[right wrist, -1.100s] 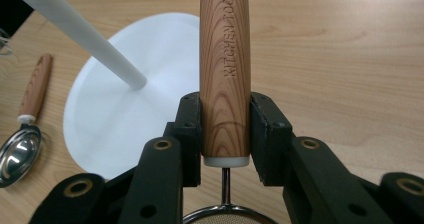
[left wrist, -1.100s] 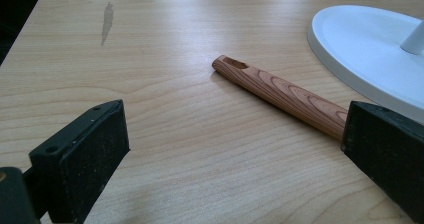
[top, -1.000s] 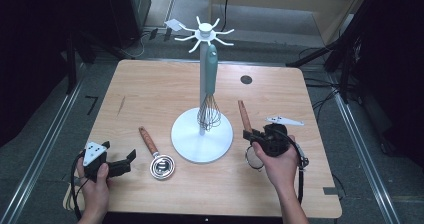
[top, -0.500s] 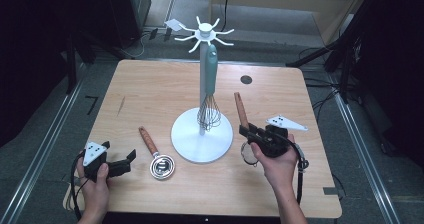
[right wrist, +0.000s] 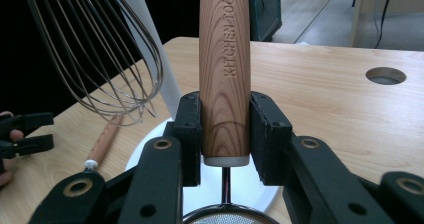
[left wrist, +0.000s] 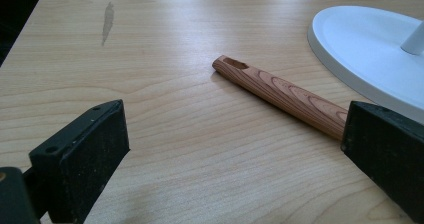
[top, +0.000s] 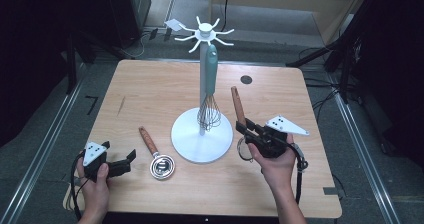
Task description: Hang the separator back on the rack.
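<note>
My right gripper is shut on the wooden handle of a small strainer, right of the white stand. The handle, stamped KITCHEN TOOL, points up and away, and the strainer's metal ring hangs below the jaws. A teal-handled whisk hangs from the white hook stand, and its wires are close on the left in the right gripper view. A second wooden-handled strainer lies on the table. My left gripper rests open just left of it, nothing between its jaws.
The stand's round white base sits mid-table, and its hook arms spread at the top. A round cable hole is in the tabletop at the back right. The table's near edge lies close to both hands.
My right gripper has shifted slightly left toward the stand, carrying the strainer by its handle. The left gripper and the strainer on the table have stayed put.
</note>
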Motion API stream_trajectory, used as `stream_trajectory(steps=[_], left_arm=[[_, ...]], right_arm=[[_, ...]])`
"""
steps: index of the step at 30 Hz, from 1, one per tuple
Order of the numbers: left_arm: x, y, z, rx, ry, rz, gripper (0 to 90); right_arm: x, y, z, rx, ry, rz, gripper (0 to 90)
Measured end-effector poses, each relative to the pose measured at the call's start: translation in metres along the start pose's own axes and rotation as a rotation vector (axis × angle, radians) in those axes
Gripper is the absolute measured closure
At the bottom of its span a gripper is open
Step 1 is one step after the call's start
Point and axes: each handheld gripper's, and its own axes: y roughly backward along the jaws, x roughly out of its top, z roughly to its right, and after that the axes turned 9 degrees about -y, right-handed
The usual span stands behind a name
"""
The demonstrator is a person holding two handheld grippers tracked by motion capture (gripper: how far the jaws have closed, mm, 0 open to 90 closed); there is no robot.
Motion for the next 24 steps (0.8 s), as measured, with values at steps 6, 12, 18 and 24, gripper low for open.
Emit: stream_trajectory(steps=[6, 12, 18, 24], left_arm=[[0.000, 0.000, 0.000, 0.003, 0.000, -0.001, 0.0], [0.000, 0.000, 0.001, 0.005, -0.002, 0.001, 0.0], [0.000, 0.000, 0.001, 0.004, -0.005, 0.001, 0.0], [0.000, 0.000, 0.001, 0.007, -0.005, 0.003, 0.0]], right_arm=[[0.005, 0.000, -0.005, 0.031, 0.007, 0.024, 70.2], [0.013, 0.003, -0.011, 0.057, 0.009, 0.060, 70.1], [0.020, 0.005, -0.015, 0.073, 0.012, 0.083, 70.1], [0.027, 0.006, -0.022, 0.091, 0.022, 0.101, 70.1]])
